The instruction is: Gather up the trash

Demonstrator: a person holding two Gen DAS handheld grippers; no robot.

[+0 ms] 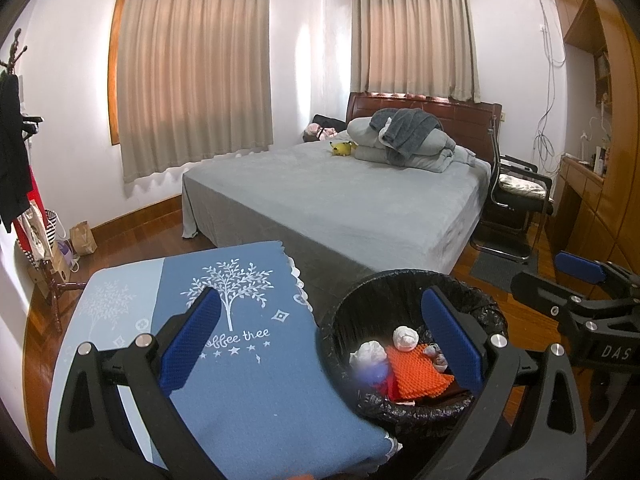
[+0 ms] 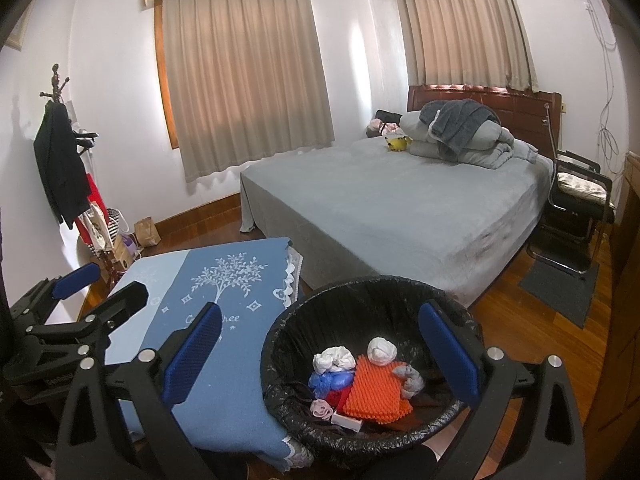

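**Both grippers spread above the lined bin**

A grey-covered bed fills twelve o'clock. At nine o'clock sits the blue tree-print tablecloth; beside it, at six, the round black-bagged waste bin holds an orange dimpled pad and white crumpled tissues. The left gripper and right gripper hang wide apart, empty.

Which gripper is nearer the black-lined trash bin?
Right. The right gripper hangs open at the trash bin, one finger over it; the left gripper, open, sits further toward the blue-clothed table.
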